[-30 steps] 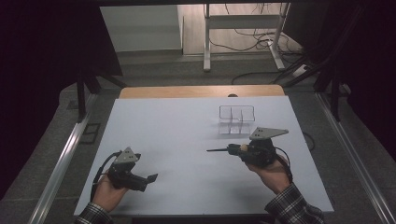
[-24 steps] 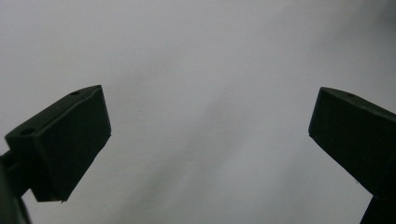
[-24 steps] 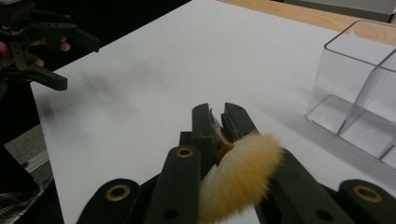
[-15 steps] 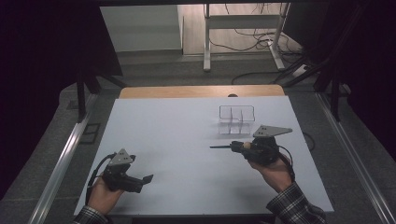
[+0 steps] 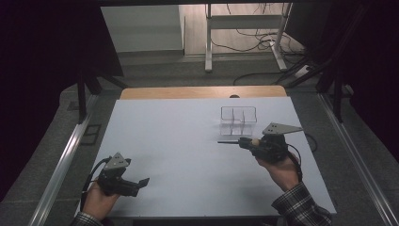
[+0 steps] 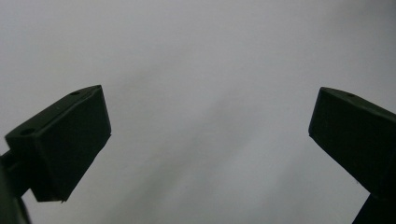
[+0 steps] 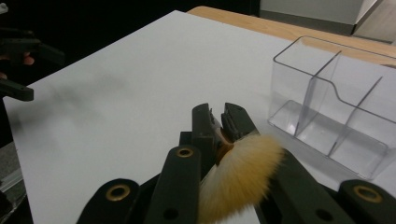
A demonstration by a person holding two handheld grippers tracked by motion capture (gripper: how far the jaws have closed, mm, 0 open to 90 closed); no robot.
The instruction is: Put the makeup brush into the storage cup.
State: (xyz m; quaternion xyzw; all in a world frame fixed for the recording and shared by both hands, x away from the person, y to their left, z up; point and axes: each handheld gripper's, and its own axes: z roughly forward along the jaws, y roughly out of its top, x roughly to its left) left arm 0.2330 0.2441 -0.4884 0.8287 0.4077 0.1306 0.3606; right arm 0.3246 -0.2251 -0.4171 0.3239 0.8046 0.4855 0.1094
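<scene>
My right gripper is shut on a makeup brush, held level just in front of a clear organizer. The brush's thin black handle points left across the table. In the right gripper view the jaws pinch the brush near its ferrule, the tan bristles fan back toward the camera, and the clear organizer with its several compartments stands to the right. My left gripper rests near the front left corner of the white table. In its own view the left gripper is open, with nothing between the jaws.
The white tabletop has a wooden strip along its far edge. Metal rails run along both sides of the table. Beyond it, a desk frame and cables lie on the floor. The left hand and gripper are visible far off.
The right gripper and its brush have drifted slightly up and right, toward the organizer. The left hand has shifted a little toward the table's front left corner.
</scene>
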